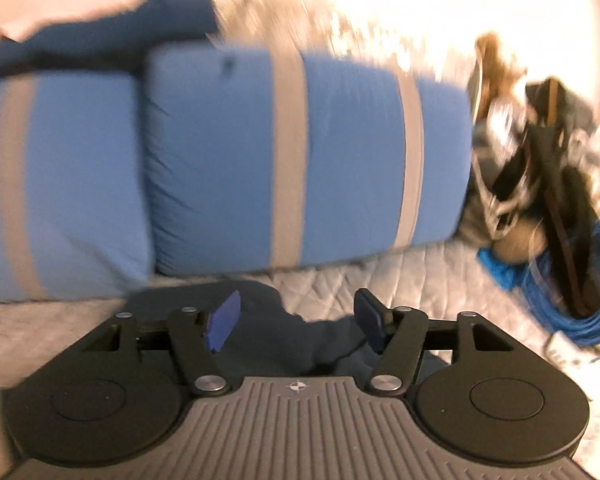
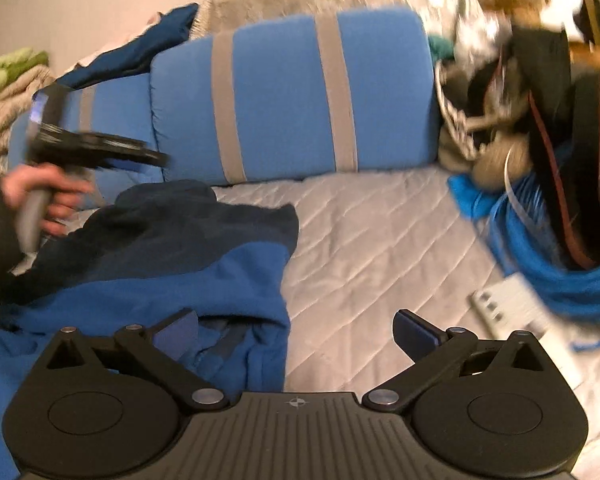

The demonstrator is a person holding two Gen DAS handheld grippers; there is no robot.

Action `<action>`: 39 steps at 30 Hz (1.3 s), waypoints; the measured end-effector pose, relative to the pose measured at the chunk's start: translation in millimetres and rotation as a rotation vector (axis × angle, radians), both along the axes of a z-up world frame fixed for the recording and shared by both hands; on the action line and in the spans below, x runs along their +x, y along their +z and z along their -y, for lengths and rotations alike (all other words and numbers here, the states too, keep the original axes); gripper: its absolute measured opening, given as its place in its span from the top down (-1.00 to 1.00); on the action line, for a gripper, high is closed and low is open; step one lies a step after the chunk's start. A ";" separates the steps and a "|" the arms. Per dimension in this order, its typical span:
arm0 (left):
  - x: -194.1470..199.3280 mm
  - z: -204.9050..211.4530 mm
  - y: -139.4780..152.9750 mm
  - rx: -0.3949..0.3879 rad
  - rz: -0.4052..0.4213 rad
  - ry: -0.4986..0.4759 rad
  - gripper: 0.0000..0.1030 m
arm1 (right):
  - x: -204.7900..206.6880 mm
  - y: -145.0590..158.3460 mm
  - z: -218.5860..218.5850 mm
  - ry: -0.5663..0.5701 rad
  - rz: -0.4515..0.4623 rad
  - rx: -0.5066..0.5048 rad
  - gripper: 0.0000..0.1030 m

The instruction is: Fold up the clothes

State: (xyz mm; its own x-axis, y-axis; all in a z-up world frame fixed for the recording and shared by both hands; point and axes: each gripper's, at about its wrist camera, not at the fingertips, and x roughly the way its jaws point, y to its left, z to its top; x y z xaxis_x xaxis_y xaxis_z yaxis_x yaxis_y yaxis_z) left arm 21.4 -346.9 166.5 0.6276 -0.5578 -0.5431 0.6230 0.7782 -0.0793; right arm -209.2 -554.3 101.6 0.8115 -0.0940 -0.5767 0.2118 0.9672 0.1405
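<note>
Blue garment (image 2: 148, 264) lies loose (quilted bed (image 2: 380, 248)); both tools, left (image 1: 296, 322) and right (image 2: 296, 334), gape empty.

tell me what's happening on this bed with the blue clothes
A person is folding clothes on a quilted bed cover, with a claw in each hand. A blue and navy garment lies crumpled on the cover in front of two blue pillows. Both the right claw and the left claw are open and hold nothing, above the garment. The person's hand grips the left tool's handle. The fold looks unfinished.
</note>
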 end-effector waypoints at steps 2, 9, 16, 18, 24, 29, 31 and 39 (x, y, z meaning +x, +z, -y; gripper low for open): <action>-16.8 -47.7 23.7 -0.032 0.037 0.014 -0.40 | -12.1 14.4 -3.4 0.022 0.017 -0.039 -1.00; -87.5 -191.7 42.7 -0.032 0.116 0.058 -0.43 | -56.4 43.7 -4.8 0.060 0.042 -0.143 -1.00; -147.7 -298.2 -12.7 -0.102 -0.038 0.040 -0.43 | -82.3 50.1 0.2 0.014 0.052 -0.158 -1.00; -160.8 -319.3 -38.9 -0.160 -0.146 0.019 -0.43 | -83.1 50.9 0.8 0.005 0.054 -0.154 -1.00; -195.5 -356.4 -110.7 -0.423 -0.412 -0.068 -0.43 | -73.1 47.1 -5.4 0.011 0.052 -0.134 -1.00; -207.4 -365.5 -141.7 -0.593 -0.525 -0.095 -0.42 | -61.6 40.7 -17.4 0.042 0.032 -0.133 -1.00; -204.6 -362.8 -150.0 -0.634 -0.575 -0.109 -0.40 | -58.3 38.5 -20.5 0.050 0.025 -0.132 -1.00; -233.4 -364.9 -137.9 -0.619 -0.581 -0.137 0.85 | -65.9 27.9 -21.8 0.041 0.007 -0.091 -1.00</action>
State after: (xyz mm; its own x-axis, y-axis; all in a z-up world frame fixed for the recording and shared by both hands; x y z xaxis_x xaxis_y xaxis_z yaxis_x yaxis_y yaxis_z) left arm -212.0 17.9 28.6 0.2494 -0.9103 -0.3304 0.4378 0.4103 -0.8000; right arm -275.1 -532.5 129.5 0.8196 -0.1123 -0.5618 0.1712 0.9838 0.0530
